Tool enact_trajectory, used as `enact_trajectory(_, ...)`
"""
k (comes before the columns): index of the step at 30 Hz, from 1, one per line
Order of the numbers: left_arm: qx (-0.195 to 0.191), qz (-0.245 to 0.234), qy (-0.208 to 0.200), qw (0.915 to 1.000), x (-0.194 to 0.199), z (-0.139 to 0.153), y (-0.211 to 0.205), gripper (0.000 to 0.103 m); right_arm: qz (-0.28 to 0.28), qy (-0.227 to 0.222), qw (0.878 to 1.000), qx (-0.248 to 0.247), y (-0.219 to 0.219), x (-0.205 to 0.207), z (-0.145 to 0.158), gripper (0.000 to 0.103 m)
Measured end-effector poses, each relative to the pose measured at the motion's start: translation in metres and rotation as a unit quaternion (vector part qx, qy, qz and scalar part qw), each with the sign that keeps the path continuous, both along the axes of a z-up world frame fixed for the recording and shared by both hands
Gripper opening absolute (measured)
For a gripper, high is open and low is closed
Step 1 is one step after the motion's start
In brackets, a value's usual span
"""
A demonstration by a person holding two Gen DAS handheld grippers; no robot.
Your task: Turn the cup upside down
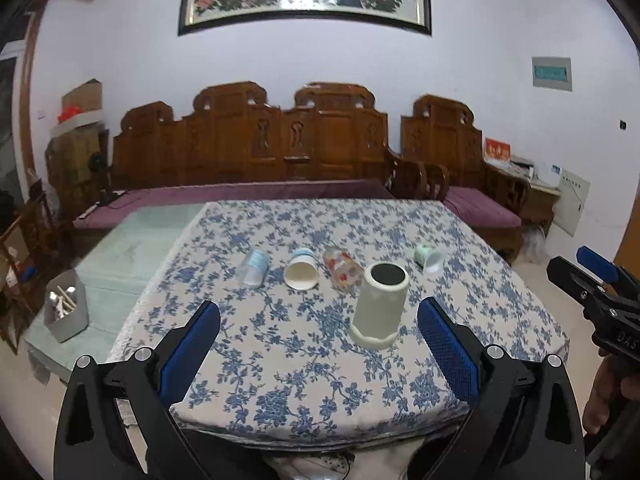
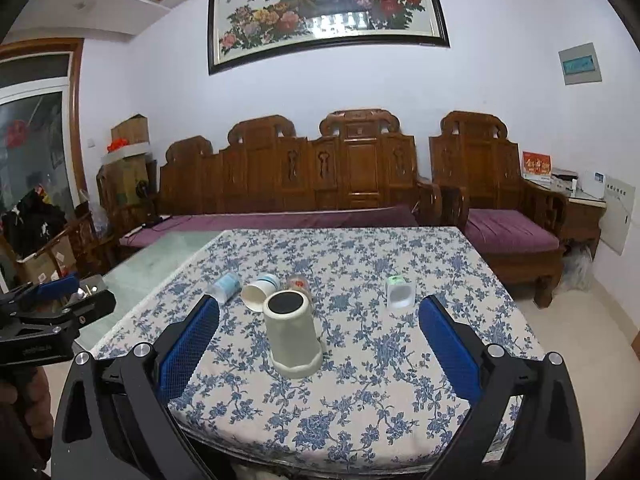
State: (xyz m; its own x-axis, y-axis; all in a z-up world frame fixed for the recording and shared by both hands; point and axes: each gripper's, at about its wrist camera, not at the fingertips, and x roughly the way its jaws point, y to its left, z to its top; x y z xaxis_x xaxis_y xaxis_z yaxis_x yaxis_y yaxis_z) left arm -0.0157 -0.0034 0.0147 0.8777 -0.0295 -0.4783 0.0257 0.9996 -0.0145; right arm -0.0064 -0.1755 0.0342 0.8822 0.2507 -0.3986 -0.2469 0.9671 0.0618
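A cream cup (image 1: pixel 380 306) stands upside down on the floral tablecloth (image 1: pixel 280 360), dark base up; it also shows in the right wrist view (image 2: pixel 291 334). Behind it several cups lie on their sides: a clear blue one (image 1: pixel 254 267), a white one (image 1: pixel 302 270), a red-patterned glass (image 1: pixel 342 270) and a pale green one (image 1: pixel 430 259). My left gripper (image 1: pixel 318 334) is open and empty, just short of the cream cup. My right gripper (image 2: pixel 318 334) is open and empty, in front of the cups. Each gripper shows at the edge of the other's view.
A grey holder with utensils (image 1: pixel 66 310) stands on the green glass table part (image 1: pixel 120 256) to the left. A carved wooden sofa (image 1: pixel 256 148) and chair (image 2: pixel 500 200) with purple cushions stand behind the table.
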Motion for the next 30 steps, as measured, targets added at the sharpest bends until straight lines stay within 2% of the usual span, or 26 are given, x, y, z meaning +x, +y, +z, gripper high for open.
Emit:
enact_trajectory(4,-0.011,0.008,-0.008,0.9999,-0.007,0.006,0.008,0.095,-0.002,-0.004,1.0,0.003,0.001,-0.004,0.002,0.101)
enact_trajectory(30,-0.005,0.013,-0.018,0.9997,-0.013,0.01,0.013,0.095,-0.002,-0.003,1.0,0.004,0.001,-0.005,0.003,0.101)
